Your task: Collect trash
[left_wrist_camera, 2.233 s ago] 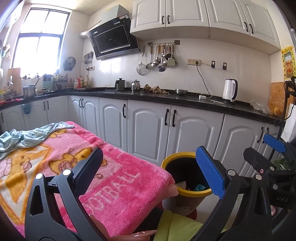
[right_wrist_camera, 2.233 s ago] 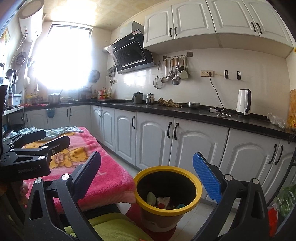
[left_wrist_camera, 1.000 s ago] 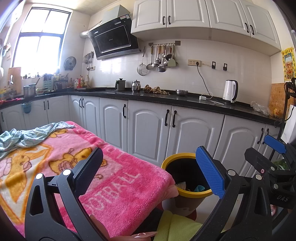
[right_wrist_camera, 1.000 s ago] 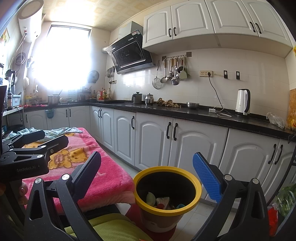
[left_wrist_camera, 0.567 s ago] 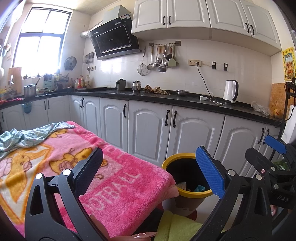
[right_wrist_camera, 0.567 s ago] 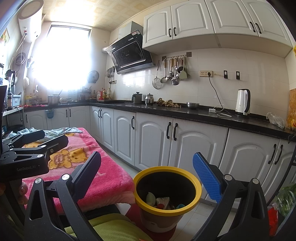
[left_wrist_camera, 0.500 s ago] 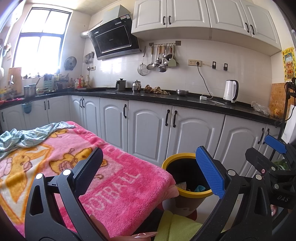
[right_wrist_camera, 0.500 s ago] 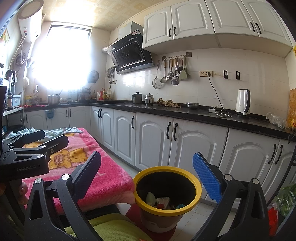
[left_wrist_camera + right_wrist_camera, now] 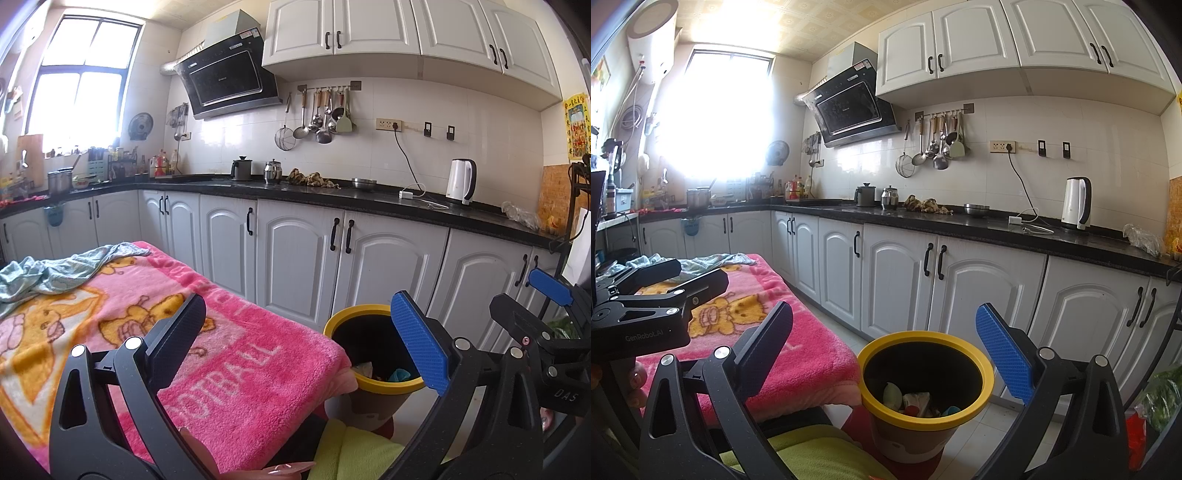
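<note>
Kitchen, daylit from a window at the upper left of both views; white cabinets above and below a dark worktop.

Nearest, lower edge of both frames: a yellow-green cloth point(image 9: 812, 456) across the bottom centre.

Left gripper point(image 9: 295, 332): jaws spread wide, nothing between them. One black pad sits lower left over the blanket, one blue pad lower right in front of the bin. In the right wrist view the same gripper point(image 9: 670, 280) shows at the left edge, over the blanket.

Right gripper point(image 9: 884, 336): jaws spread wide and empty, framing the bin between the black pad and the blue pad. In the left wrist view it shows at the right edge point(image 9: 528, 299).

Pink blanket point(image 9: 236, 373): covers the table at lower left, printed with yellow cartoon figures and white lettering. A crumpled pale blue-green cloth point(image 9: 48, 271) lies on its far left part.

Trash bin point(image 9: 986, 376): dark, with a yellow rim, standing on the floor just beside the blanket's right edge, bottom centre of the right wrist view. Trash point(image 9: 916, 400) lies inside at the bottom: pale, red and teal pieces, too small to identify.

Farther back: white base cabinets point(image 9: 897, 284); on the worktop, a white electric kettle point(image 9: 1078, 203) at right. Above it hang utensils point(image 9: 938, 138) on a rail and a black range hood point(image 9: 853, 105).
</note>
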Tool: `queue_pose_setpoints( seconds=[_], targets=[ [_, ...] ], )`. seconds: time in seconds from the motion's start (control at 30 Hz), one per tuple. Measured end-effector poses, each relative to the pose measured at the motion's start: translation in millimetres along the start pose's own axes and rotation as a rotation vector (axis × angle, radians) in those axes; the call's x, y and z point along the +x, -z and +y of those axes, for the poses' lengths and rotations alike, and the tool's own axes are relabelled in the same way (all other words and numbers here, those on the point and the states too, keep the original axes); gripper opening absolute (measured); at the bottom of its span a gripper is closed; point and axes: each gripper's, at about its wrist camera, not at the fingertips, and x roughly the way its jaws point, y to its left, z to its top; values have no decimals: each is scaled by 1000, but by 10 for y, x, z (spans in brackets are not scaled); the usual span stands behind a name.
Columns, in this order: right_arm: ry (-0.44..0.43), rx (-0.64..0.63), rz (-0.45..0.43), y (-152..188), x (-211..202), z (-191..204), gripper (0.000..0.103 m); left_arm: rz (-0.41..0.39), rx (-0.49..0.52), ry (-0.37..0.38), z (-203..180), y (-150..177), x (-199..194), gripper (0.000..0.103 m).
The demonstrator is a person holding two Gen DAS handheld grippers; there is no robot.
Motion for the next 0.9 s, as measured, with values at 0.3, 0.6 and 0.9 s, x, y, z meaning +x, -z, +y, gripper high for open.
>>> queue_pose_setpoints(
  seconds=[0.3,0.6,0.9],
  targets=[
    [-1,0,3,-1,3,2,97,9,-3,-3,4,5,15,92],
    [-3,0,11,-14,18,31,97,24,-14,-30,71,19,-1,92],
    [-485,-118,188,-469,880,1665,97,201,-363,-487,2089,210,-382,92]
  ],
)
